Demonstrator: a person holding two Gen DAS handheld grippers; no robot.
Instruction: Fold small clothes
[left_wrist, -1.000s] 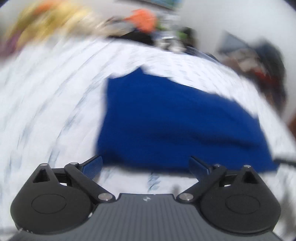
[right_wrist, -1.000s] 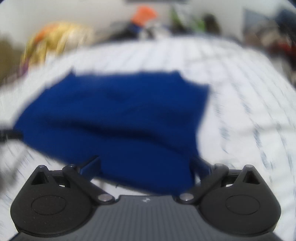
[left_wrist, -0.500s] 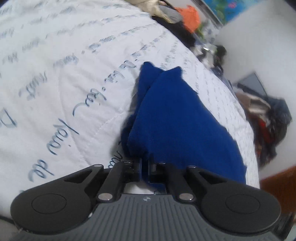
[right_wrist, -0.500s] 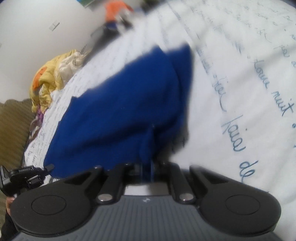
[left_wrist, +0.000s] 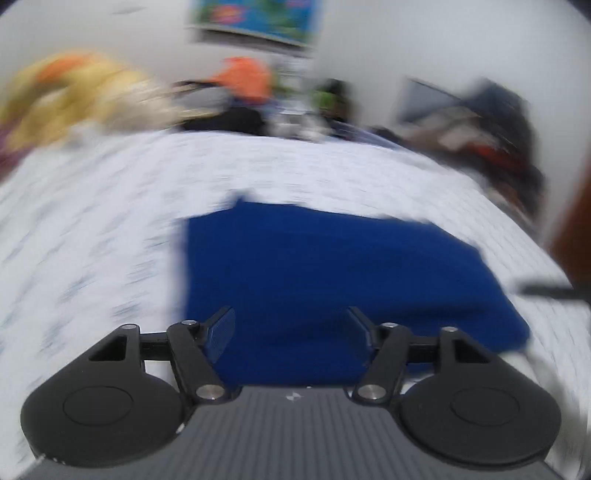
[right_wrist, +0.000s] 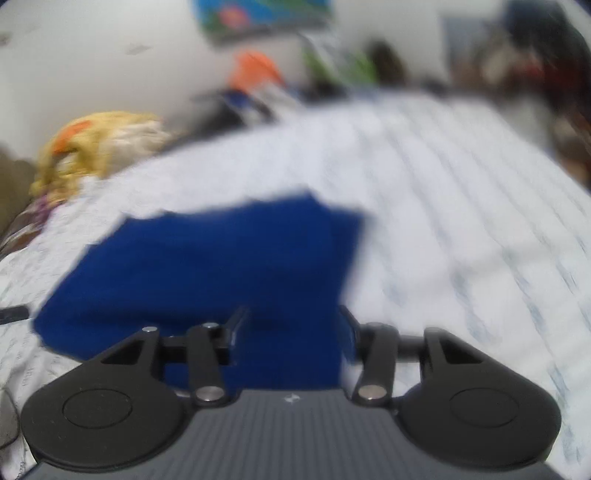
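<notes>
A royal blue garment (left_wrist: 325, 280) lies folded into a rough rectangle on the white bedspread with blue script (left_wrist: 92, 229). My left gripper (left_wrist: 291, 332) is open and empty above the garment's near left part. The garment also shows in the right wrist view (right_wrist: 221, 273). My right gripper (right_wrist: 291, 332) is open and empty above its near right part. Both views are motion-blurred.
A yellow and orange cloth pile (right_wrist: 96, 147) lies at the bed's far left. Dark clutter and an orange item (left_wrist: 243, 77) sit beyond the far edge, with clothes (left_wrist: 495, 140) at the right. The other gripper's black tip (left_wrist: 546, 290) shows at the right.
Half a second ago both grippers were shut on the garment's near edge. Both have now opened, let go and lifted back, and the garment lies flat.
</notes>
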